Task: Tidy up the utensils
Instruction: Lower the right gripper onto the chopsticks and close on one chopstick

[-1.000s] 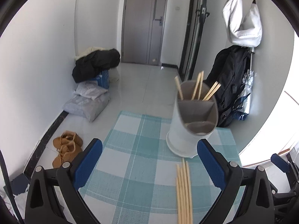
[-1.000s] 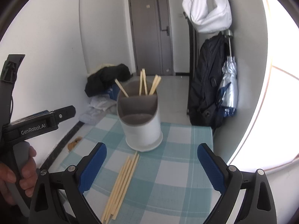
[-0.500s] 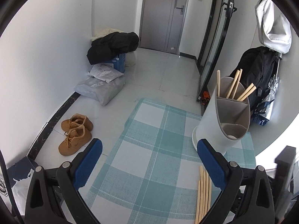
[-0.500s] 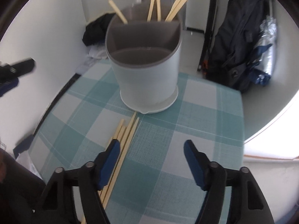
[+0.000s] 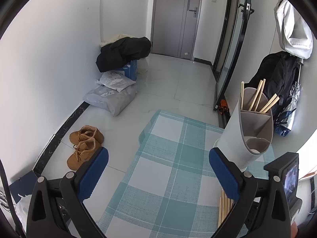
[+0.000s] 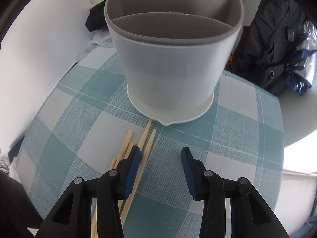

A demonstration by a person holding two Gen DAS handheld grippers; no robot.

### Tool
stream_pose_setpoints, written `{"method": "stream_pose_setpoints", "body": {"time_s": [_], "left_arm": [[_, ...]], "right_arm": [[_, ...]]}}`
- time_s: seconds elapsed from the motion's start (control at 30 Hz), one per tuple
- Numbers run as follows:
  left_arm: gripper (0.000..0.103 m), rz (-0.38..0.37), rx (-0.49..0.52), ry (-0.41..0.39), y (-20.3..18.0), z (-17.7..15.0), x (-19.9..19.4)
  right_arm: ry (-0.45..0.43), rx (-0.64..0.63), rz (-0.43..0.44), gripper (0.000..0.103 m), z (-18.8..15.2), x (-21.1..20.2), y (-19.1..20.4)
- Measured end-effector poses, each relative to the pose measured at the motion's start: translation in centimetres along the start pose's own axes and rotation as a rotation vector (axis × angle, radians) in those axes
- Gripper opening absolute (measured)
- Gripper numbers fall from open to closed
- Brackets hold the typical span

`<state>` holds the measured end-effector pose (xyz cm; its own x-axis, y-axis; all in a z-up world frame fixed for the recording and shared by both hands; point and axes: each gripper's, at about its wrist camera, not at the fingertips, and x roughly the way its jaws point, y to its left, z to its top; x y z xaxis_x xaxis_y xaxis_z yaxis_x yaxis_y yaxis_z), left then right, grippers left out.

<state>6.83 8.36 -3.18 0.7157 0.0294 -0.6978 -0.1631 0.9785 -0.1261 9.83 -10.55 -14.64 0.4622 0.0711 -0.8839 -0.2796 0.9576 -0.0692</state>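
Observation:
A white utensil holder (image 6: 172,59) with grey dividers stands on the checked tablecloth (image 6: 227,138); it also shows in the left wrist view (image 5: 245,136) with several chopsticks (image 5: 259,99) in its back compartment. Several loose wooden chopsticks (image 6: 145,138) lie on the cloth in front of it, and show in the left wrist view (image 5: 223,208). My right gripper (image 6: 160,152) is open and empty, low over the cloth, its left finger above the loose chopsticks. My left gripper (image 5: 158,158) is open and empty, left of the holder.
The table edge (image 5: 142,136) drops to a tiled floor with brown shoes (image 5: 85,144), grey bags (image 5: 113,97) and a black coat (image 5: 122,53). A black backpack (image 6: 271,37) hangs to the right behind the table.
My right gripper has dropped low and moved forward to the loose chopsticks, with its jaws narrower. My left gripper has swung left, so the holder sits at the right edge of its view.

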Motion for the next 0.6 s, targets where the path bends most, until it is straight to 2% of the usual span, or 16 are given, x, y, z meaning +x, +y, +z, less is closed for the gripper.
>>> {"method": "stream_pose_setpoints", "body": {"time_s": [0.1,0.17,0.23,0.43,0.6], "left_arm": [[0.099,0.003,-0.006,0.004,0.1,0.1,0.2],[0.099,0.003,-0.012,0.008,0.3,0.1,0.2],[0.099,0.007,-0.019,0.010,0.5,0.1,0.3],[0.099,-0.004,-0.066,0.041,1.3,0.1,0.7],[0.099,0.010,-0.068,0.028,1.4,0.1,0.6]], "right_arm": [[0.010,-0.032,-0.013,0.037,0.6,0.3,0.8],[0.016,-0.043,-0.001,0.024,0.7,0.2,1.0],[0.021,-0.036,0.005,0.019,0.7,0.3,1.3],[0.036,-0.002,0.009,0.018,-0.3,0.4,0.4],[0.038,-0.032,-0.015,0.018,0.0,0.3,1.4]]}}
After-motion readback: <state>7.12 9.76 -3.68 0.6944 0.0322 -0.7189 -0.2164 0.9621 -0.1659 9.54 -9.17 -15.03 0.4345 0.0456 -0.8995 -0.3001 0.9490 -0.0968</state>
